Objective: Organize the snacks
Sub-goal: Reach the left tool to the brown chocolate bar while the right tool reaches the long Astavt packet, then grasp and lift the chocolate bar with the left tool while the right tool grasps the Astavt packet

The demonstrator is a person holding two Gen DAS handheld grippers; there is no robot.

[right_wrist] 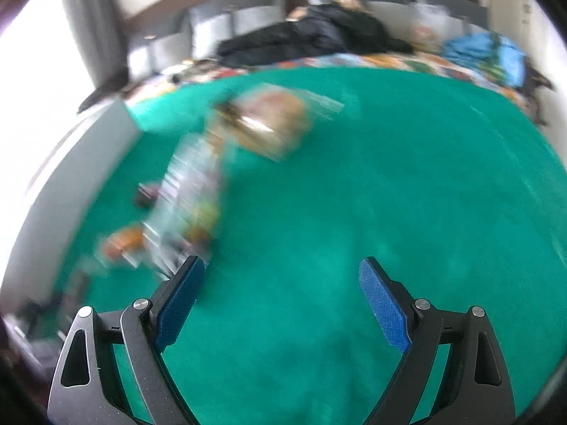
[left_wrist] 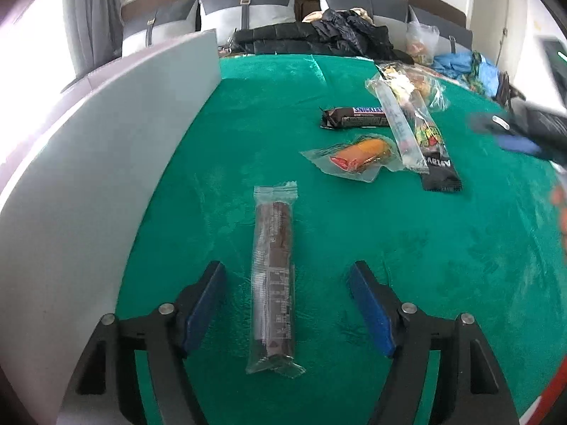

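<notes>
In the left wrist view my left gripper (left_wrist: 287, 276) is open, its jaws on either side of a long dark chocolate roll in clear wrap (left_wrist: 273, 276) lying on the green cloth (left_wrist: 443, 265). Farther right lie a Snickers bar (left_wrist: 354, 117), an orange snack in clear wrap (left_wrist: 358, 156), a long clear packet (left_wrist: 398, 124) and a black Astick pack (left_wrist: 434, 152). My right gripper (left_wrist: 514, 131) shows blurred at the right edge. In the right wrist view my right gripper (right_wrist: 281, 276) is open and empty above the cloth; the blurred snack pile (right_wrist: 191, 191) lies to its left.
A grey panel (left_wrist: 88, 184) stands along the cloth's left edge. Dark jackets (left_wrist: 319, 37), a clear bag of snacks (left_wrist: 421, 42) and a blue bag (left_wrist: 460, 63) lie on the sofa behind. A clear bag of bread (right_wrist: 273, 124) lies far on the cloth.
</notes>
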